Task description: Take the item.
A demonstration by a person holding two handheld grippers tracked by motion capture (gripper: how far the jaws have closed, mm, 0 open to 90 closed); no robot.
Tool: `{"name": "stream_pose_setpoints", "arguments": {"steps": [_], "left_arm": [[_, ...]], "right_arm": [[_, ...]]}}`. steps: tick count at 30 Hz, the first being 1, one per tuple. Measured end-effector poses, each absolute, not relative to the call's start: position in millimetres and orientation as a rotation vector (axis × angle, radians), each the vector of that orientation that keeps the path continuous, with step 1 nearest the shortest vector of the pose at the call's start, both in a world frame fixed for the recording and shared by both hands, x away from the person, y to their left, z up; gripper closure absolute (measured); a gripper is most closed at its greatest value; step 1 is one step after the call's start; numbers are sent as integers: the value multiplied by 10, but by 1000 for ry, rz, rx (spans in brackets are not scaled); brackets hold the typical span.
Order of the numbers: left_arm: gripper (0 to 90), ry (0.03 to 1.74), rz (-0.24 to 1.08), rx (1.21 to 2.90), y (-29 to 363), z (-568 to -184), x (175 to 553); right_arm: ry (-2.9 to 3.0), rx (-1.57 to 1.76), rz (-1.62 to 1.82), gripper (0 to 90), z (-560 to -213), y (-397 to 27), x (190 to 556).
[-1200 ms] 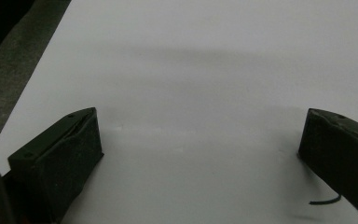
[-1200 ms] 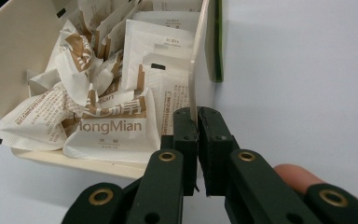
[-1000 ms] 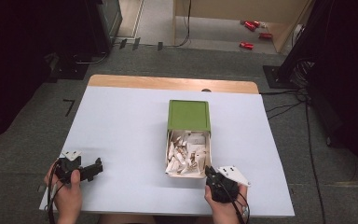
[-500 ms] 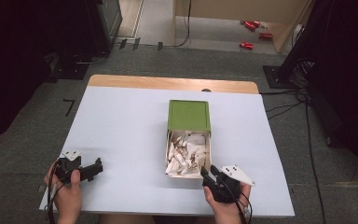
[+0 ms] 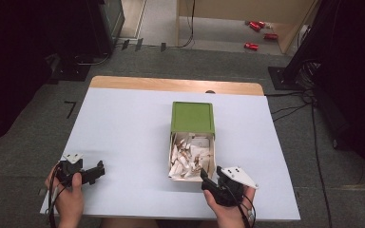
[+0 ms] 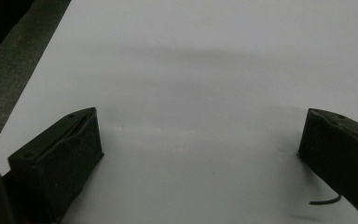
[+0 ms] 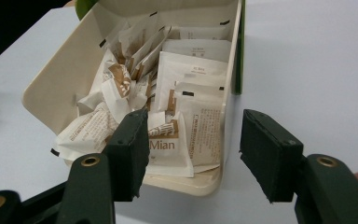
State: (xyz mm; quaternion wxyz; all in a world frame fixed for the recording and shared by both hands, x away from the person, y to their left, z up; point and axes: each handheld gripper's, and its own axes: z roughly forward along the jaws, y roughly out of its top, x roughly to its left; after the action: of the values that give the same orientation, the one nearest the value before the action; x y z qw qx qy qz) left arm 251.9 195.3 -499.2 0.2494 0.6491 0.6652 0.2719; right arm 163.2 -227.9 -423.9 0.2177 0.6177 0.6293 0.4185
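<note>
While right tongs have just been opening at sachet box | nothing gripped | left tongs spread wide.

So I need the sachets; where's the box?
In the high view, the box sits right of the table's middle, its open end beside the right gripper.

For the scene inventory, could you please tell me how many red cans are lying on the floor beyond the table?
3, all on the floor at the high view's upper right: two red cans close together, and a third nearer the table. Others may be hidden behind the furniture.
</note>
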Motion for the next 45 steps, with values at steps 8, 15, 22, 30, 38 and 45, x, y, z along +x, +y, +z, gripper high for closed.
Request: {"name": "stream_pose_setpoints", "arguments": {"steps": [8,15,22,30,38,45], "left_arm": [[0,1812,741,1768,1953,-4992,2519],[0,1812,740,1768,1953,-4991,2519],[0,1812,740,1768,1952,-4991,2519],[0,1812,740,1769,1953,-4991,2519],[0,1812,740,1768,1953,-4991,2519],[0,1812,740,1768,1953,-4991,2519]], "right_arm": [[1739,1706,1163,430,-4198,-2207,1607],[1724,1705,1158,432,-4176,-2190,1580],[1720,1690,1171,432,-4128,-2184,1535],[1741,1666,1171,430,-4089,-2096,1529],[1778,1662,1165,429,-4159,-1997,1591],[1792,1684,1163,430,-4268,-1933,1687]]}}
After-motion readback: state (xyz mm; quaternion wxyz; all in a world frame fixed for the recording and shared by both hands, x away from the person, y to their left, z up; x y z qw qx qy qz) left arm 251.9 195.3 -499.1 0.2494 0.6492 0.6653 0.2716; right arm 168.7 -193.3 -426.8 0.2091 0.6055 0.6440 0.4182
